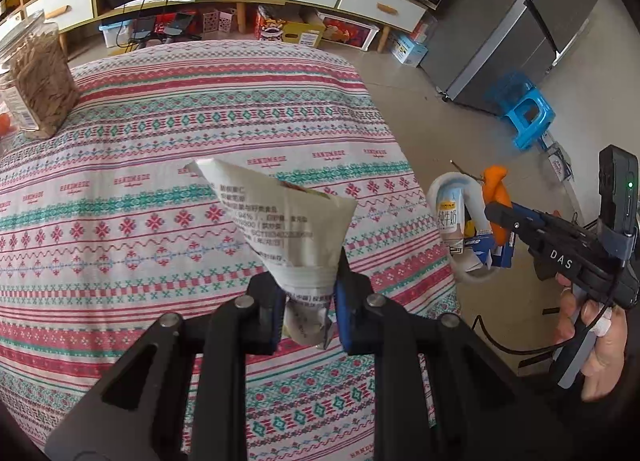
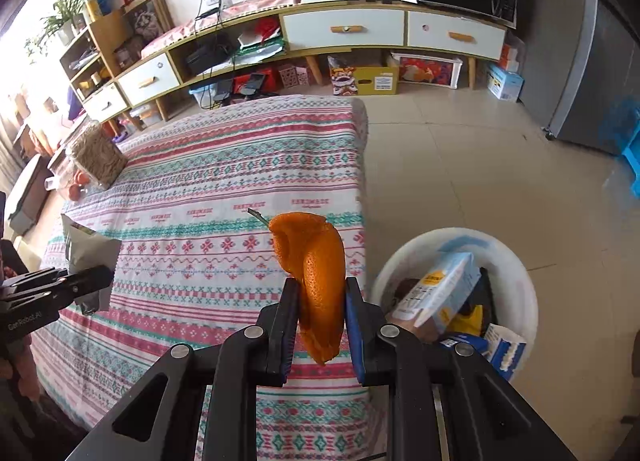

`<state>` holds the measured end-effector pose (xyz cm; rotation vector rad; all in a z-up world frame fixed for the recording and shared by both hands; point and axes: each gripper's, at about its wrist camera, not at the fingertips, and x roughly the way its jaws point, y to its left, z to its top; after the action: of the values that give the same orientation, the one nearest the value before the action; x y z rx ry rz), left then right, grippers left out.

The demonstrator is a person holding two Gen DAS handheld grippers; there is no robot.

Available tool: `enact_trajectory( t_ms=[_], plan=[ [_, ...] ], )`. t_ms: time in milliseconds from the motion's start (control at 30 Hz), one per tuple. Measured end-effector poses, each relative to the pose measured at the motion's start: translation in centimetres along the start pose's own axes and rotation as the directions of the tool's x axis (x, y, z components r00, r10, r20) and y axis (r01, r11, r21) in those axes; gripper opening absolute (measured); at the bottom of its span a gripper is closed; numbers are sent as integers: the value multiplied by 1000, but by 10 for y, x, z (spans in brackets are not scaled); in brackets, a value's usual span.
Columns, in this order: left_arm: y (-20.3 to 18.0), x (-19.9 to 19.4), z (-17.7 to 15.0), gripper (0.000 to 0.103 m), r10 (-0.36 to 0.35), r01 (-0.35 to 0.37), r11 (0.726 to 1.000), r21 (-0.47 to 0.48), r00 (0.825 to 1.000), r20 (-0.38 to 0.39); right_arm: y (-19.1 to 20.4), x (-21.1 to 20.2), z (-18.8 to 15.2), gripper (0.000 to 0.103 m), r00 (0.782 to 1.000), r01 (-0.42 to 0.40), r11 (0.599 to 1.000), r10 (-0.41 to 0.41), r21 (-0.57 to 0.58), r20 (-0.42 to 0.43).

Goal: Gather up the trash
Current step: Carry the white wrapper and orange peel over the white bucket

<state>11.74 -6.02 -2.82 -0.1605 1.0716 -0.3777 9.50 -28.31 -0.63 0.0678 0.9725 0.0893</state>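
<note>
My right gripper is clamped on a curled, pebbly orange peel, held just left of the round white plastic bin on the floor; my left gripper pinches the crumpled neck of a white printed foil snack wrapper above the patterned tablecloth, left of that bin; I judge both light, limp, easily dropped.
</note>
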Motion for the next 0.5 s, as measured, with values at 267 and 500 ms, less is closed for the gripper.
enact_trajectory(
  t_ms=[267,500],
  plan=[
    [-35,19,-4,22,-23,25,998,56,999,-29,-63,-18,-12,23,999,38,995,-39,97,9],
    [-66,35,-5,22,-59,63,994,88,997,-49,-108,-21,-27,24,997,73,984,-69,164,-26]
  ],
)
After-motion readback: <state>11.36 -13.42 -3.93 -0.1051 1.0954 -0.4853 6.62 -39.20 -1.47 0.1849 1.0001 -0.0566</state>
